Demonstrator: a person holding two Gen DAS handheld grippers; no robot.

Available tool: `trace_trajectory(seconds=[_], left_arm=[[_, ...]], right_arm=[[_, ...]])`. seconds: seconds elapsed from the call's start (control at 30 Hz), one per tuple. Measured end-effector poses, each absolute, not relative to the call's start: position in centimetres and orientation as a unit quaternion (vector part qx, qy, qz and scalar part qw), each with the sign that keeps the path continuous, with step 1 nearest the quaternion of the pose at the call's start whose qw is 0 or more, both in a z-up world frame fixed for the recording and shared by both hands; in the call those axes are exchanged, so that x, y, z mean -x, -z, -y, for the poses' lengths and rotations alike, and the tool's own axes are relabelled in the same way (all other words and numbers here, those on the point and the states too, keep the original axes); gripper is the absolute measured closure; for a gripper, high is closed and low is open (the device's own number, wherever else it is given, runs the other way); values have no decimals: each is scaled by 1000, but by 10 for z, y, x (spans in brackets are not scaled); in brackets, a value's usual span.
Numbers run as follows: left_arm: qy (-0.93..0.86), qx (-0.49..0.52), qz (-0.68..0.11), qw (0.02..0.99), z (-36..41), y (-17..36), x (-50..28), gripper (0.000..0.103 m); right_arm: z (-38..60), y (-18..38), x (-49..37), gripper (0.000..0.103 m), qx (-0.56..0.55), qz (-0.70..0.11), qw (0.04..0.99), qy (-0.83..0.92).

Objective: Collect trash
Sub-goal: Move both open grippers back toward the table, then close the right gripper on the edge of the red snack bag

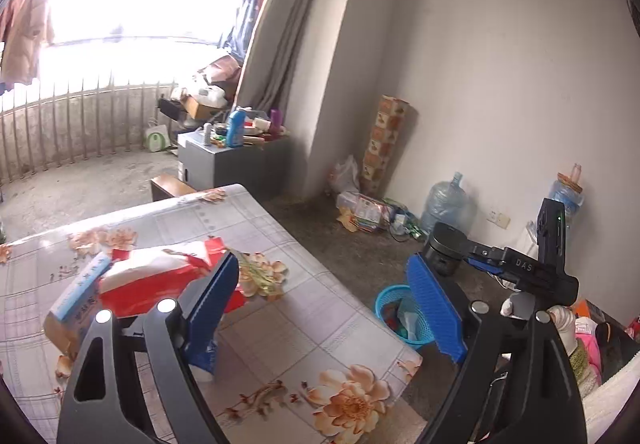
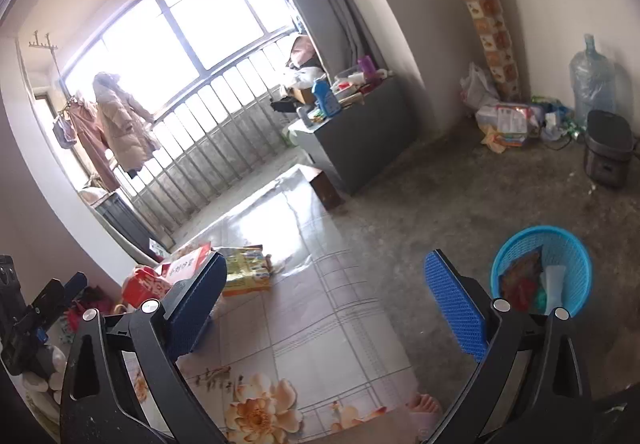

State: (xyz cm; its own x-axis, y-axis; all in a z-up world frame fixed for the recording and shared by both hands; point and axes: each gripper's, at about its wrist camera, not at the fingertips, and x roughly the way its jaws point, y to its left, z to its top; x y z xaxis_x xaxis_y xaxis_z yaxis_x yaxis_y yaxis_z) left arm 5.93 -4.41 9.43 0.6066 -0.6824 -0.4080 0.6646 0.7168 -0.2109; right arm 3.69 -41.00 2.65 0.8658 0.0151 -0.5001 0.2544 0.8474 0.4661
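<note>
Blue-padded fingers of the left gripper (image 1: 324,308) fill the near foreground, jaws spread wide, nothing between them. Right gripper (image 2: 326,304) likewise spread and empty, hanging over the near right edge of the table (image 2: 320,324).

Trash on the table, far left of both grippers: red-and-white wrapper (image 1: 156,280), a pale blue box (image 1: 80,288) touching its left side, and a yellow-green packet (image 2: 248,270) just beside it on the right. The left gripper's left finger overlaps the red wrapper in its view; whether it touches cannot be told.

Blue basket (image 2: 576,260) stands on the floor, right of the table, already holding some wrappers. Floral tablecloth looks glossy, probably slick.

Judgement: step in hand is the next pick, likely the red wrapper.
- Bring the left jaws astride a raised fold of the wrapper, not flat on the cloth; thin film will slide otherwise.
- Close only once both pads flank the fold.
- Avoid catching the blue box along with it.
- Lift clear before swinging right toward the basket.
- Right gripper sits nearer the basket; the yellow-green packet suits it.
</note>
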Motion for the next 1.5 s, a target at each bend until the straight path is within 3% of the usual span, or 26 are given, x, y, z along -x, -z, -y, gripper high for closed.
trace_trajectory(seconds=[0.5, 0.7, 0.87, 1.07, 1.3, 1.5], left_arm=[[305, 31, -222, 925, -27, -75, -73, 19], [289, 71, -248, 922, -53, -62, -101, 26], [264, 109, -277, 917, -76, -49, -127, 40], [242, 144, -318, 905, -92, -32, -165, 61], [222, 147, -356, 896, -89, -12, -199, 70], [222, 142, -372, 890, -85, -4, -209, 71]], right_arm=[[351, -32, -86, 19, -322, -304, 895, -48], [326, -13, -112, 27, -390, -337, 850, -108], [312, 27, -144, 40, -488, -385, 771, -140], [298, 54, -170, 44, -539, -413, 721, -139], [295, 68, -183, 50, -567, -435, 686, -139], [296, 75, -186, 66, -582, -445, 664, -152]])
